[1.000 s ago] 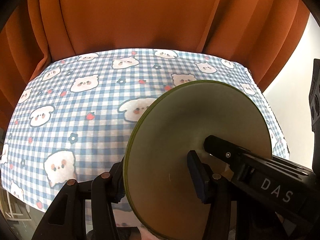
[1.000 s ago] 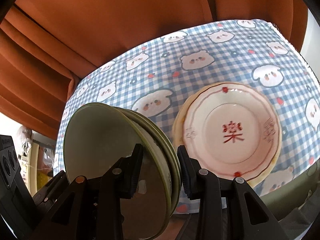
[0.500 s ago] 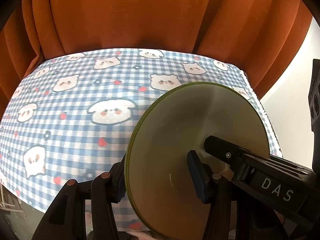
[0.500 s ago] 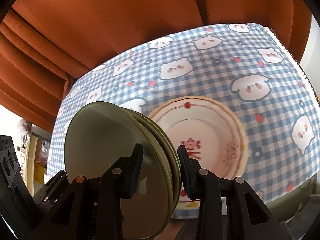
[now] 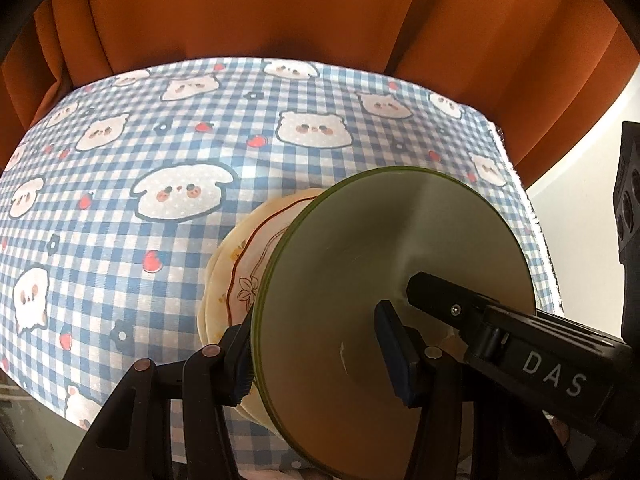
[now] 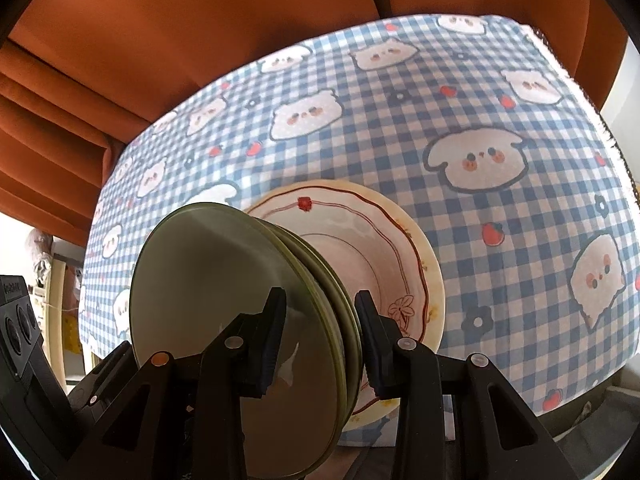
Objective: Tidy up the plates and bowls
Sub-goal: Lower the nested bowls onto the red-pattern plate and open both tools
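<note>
Orange curtain [image 5: 256, 12] hangs in folds behind the tabletop [image 5: 120, 216], which carries a blue-checked cloth with animal faces. White wall [image 5: 568, 184] at right, daylit.

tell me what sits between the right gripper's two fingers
A stack of green plates, held on edge, fills the right gripper. The right wrist view shows the pads pressing both sides.

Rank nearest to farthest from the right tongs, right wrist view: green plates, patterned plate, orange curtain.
1. Green plates: clamped on edge between the right tongs.
2. Patterned plate: lying on the checked tablecloth, just behind the green ones.
3. Orange curtain: beyond the table's far edge, across the top.
</note>
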Demonstrator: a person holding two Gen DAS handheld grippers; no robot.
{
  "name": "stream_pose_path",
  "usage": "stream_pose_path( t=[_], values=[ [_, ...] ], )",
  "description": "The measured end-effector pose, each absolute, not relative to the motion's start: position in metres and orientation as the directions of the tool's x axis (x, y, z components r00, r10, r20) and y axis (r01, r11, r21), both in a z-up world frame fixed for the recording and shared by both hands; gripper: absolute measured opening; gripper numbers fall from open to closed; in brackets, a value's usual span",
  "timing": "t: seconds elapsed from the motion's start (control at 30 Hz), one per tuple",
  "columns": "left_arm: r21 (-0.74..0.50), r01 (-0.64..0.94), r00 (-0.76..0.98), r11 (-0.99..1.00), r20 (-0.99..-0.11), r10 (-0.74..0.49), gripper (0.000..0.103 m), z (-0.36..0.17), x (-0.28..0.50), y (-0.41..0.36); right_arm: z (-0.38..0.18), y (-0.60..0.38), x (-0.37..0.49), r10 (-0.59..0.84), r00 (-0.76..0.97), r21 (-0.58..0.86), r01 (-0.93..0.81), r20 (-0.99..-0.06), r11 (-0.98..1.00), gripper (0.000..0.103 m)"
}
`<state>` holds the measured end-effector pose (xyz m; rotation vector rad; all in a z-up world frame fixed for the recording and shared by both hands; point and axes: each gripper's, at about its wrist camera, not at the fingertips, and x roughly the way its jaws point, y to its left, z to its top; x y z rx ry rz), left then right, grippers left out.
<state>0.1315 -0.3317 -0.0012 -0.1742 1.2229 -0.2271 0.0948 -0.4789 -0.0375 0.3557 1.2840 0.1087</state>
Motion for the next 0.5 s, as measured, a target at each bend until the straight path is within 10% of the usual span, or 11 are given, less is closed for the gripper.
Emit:
stream_pose_path(
  t=[0.5],
  values=[
    [-0.194, 0.141, 0.280, 0.971, -0.933, -0.227, 0.053, -0.006, 0.152, -0.348, -0.048, -0.490, 0.110, 0.257, 0.284, 0.310, 0.161, -0.924, 0.937, 0.038]
  ],
)
